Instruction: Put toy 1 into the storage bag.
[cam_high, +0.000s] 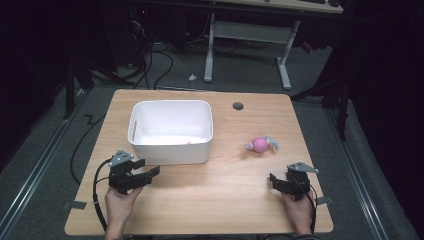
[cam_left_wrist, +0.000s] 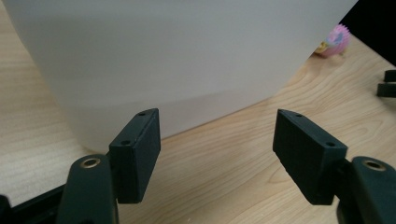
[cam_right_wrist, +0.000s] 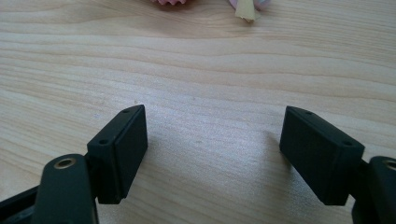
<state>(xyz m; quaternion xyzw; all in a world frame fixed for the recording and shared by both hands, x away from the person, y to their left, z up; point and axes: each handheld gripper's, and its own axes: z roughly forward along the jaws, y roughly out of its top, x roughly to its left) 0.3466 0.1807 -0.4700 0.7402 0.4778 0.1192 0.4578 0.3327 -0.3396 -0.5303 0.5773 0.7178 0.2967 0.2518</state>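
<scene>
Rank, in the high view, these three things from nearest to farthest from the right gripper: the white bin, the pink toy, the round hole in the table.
From the right gripper:
1. pink toy, just ahead of it, slightly toward the middle of the table.
2. round hole, near the far edge.
3. white bin, on the left half, in front of the left gripper.

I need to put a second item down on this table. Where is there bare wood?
The widest bare patch lies between the left hand-held gripper and the right hand-held gripper, in front of the white bin. More bare wood sits behind the pink toy, around the table grommet. Tightest is the strip between bin and left hand-held gripper.
</scene>
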